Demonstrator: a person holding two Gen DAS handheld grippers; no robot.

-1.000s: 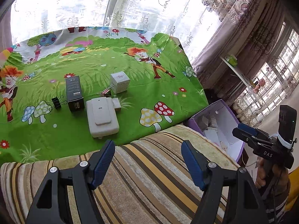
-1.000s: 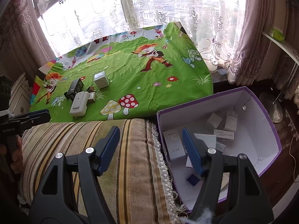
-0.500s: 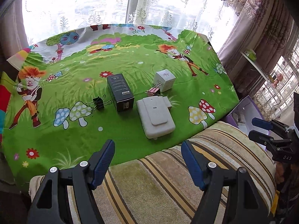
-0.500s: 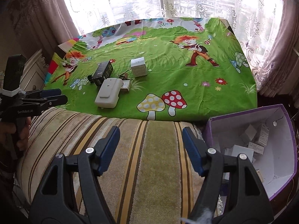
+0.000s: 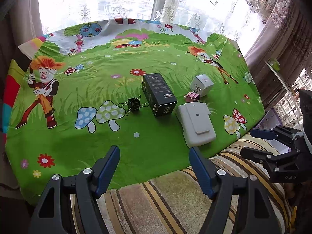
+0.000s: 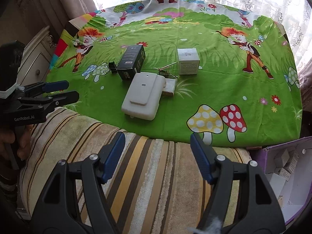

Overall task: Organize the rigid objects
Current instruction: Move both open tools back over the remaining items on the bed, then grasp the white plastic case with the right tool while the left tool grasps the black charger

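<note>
Both the left gripper (image 5: 154,164) and right gripper (image 6: 157,152) stand released, empty; the white case (image 6: 143,95) lies at twelve o'clock, looking light, stiff, smooth, best pinched across its long sides

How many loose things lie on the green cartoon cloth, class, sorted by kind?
Boxes: 2, black box and white box
Binder clips: 2, black clip and pink clip
White devices: 1
Flat packets: 1
Total: 6

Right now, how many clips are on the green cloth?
2. A black clip lies left of the black box. A pink clip sits between the white cube box and the white case. More may be hidden.
</note>
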